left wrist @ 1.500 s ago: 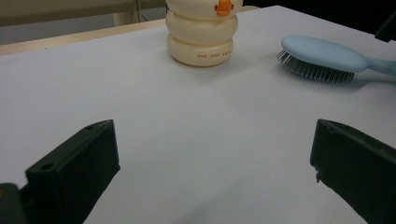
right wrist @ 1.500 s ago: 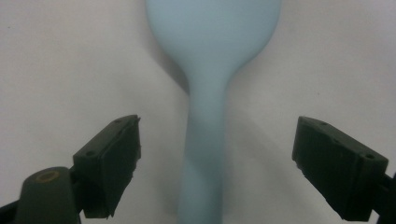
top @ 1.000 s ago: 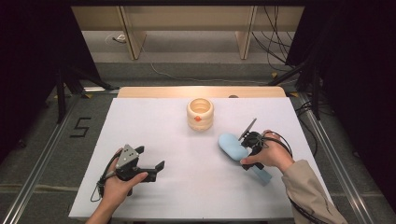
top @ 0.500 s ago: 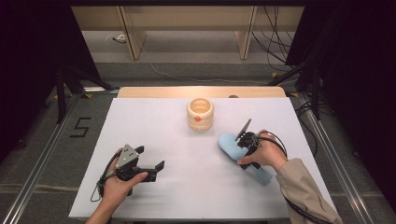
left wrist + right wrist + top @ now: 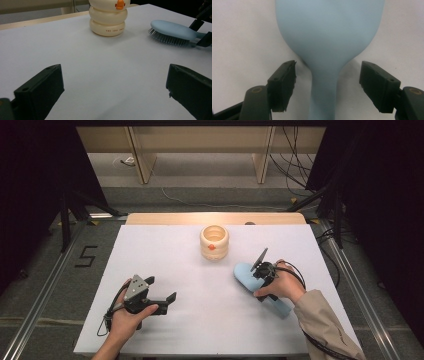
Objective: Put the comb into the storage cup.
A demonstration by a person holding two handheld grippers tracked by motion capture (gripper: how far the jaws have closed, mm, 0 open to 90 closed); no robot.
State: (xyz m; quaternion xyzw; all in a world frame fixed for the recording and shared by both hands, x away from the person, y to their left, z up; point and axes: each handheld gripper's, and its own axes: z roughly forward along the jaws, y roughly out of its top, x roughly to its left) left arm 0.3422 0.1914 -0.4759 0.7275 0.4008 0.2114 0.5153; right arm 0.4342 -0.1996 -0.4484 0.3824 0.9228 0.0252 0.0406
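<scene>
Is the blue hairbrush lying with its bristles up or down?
Down. The light blue plastic hairbrush rests on the white table, smooth back up, bristles touching it.

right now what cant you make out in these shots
- Hairbrush handle end: in the high view, hidden under the right hand.
- Small print on the cream stacked container: blurred in the left gripper view, unreadable.
- Container's inside: high view too small; left gripper view cuts off its top.
- Brush bristles: face down in the right gripper view.

A cream ringed container stands on the white table. Nearer than it, to its right, lies a blue hairbrush under the right gripper; the left gripper sits nearer left.
</scene>
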